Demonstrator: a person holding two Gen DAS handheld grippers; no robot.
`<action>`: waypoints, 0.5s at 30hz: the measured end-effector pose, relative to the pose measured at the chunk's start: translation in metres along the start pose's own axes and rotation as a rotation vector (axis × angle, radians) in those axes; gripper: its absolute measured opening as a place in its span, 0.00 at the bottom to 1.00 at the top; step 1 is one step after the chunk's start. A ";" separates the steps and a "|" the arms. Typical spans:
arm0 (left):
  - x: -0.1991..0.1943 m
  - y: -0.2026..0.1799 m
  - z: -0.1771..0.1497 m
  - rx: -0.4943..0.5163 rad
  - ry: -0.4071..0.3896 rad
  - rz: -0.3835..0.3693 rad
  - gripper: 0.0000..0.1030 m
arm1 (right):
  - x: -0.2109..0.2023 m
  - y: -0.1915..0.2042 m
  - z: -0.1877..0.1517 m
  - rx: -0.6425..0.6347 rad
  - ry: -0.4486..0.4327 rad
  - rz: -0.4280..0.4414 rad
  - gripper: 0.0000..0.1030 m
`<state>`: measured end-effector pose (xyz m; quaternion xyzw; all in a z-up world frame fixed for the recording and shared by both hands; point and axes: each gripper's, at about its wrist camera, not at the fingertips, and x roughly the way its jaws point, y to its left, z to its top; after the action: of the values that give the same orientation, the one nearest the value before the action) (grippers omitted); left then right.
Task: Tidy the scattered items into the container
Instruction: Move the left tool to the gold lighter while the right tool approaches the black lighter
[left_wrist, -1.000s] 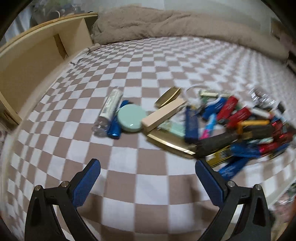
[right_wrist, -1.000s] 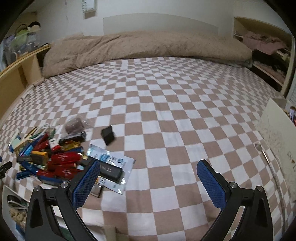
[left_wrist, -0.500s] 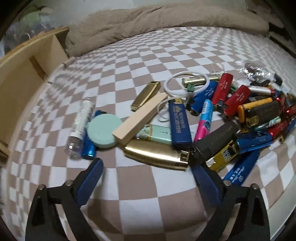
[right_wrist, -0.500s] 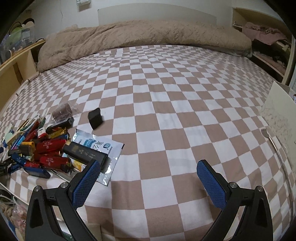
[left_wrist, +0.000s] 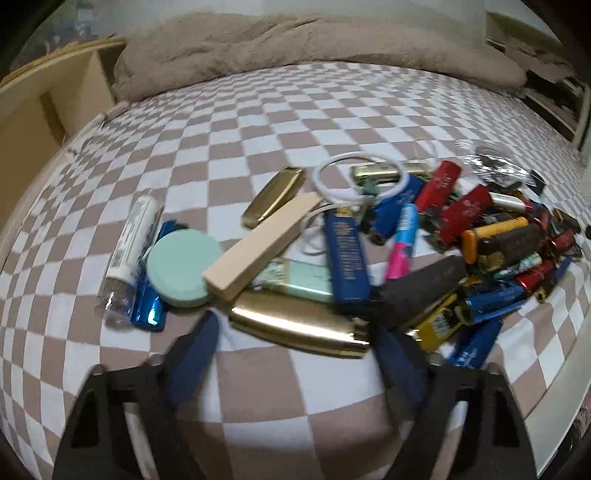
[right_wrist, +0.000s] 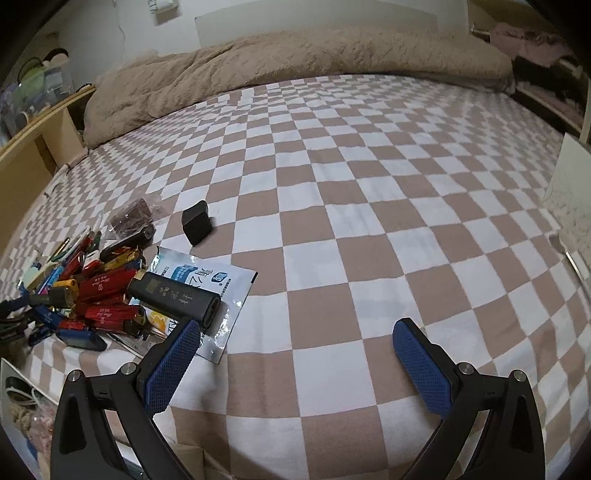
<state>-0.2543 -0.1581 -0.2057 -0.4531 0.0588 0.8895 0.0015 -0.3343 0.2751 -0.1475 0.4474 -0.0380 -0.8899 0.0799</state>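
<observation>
The left gripper (left_wrist: 295, 343), jaws apart, straddles the gold lighter (left_wrist: 299, 325) at lower centre, likely lining up a pick from the pile's edge. The right gripper (right_wrist: 295, 354) waits wide, empty, over bare bedspread (right_wrist: 369, 206); no container clearly visible.

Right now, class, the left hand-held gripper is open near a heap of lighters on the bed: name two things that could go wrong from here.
1. The left hand-held gripper straddles the gold lighter, whose far end is crowded by the black lighter and yellow lighter; closing may catch a neighbour too.
2. The heap lies close to the bed edge, so a nudge could push the blue lighter off.
</observation>
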 end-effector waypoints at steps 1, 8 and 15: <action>-0.001 -0.004 0.000 0.016 -0.004 0.010 0.75 | 0.001 0.000 0.000 0.002 0.005 0.006 1.00; -0.004 -0.006 -0.002 0.033 -0.018 0.009 0.74 | 0.000 0.034 0.014 -0.144 -0.001 0.021 1.00; -0.017 -0.014 -0.010 0.086 -0.010 0.105 0.75 | 0.007 0.079 0.049 -0.273 0.055 0.001 1.00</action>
<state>-0.2355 -0.1439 -0.1994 -0.4444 0.1207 0.8873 -0.0254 -0.3691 0.1961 -0.1125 0.4567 0.0855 -0.8741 0.1417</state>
